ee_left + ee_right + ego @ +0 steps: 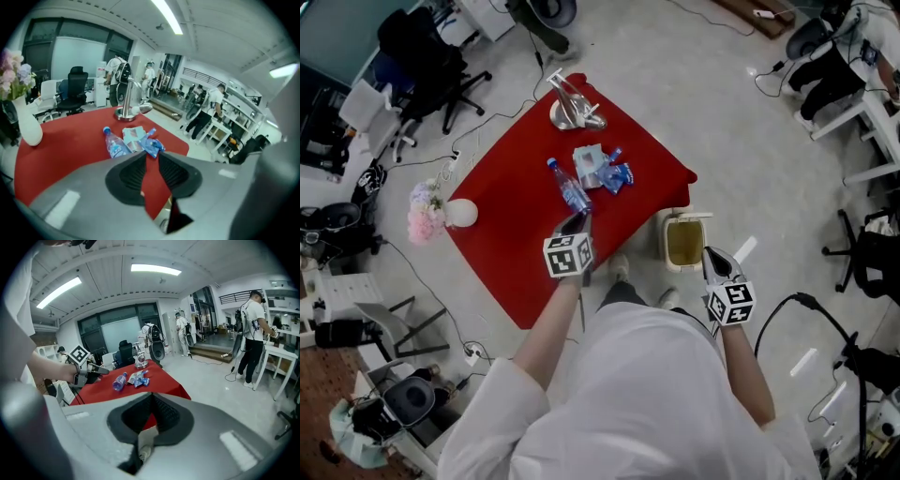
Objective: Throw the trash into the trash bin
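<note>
**L gripper closing in on the bottle: widen first, then grab**

The trash lies mid-table on the red table (502,258). It is a clear plastic bottle (573,192) on its side, blue cap at the far end, w/ a bunch of blue-and-white wrappers (602,169) just right of it. Nothing is binned yet. The trash bin (686,217) stands open-topped on the floor, off the table's near right side.

The left gripper (577,222) hovers just short of the bottle's near end, fingers a little apart w/ nothing between them. The right gripper (711,255) hangs beside the bin, fingers together & empty.

The step in hand looks like the reach for the bottle. The gap seems too narrow for the body, so the jaws prob. need to open wider before going down. A grip across the bottle's width, approx mid-body, should beat one along its length. It is round & likely light, so it may roll, and a square close is safest. The approach should avoid sweeping the wrappers off the table.
</note>
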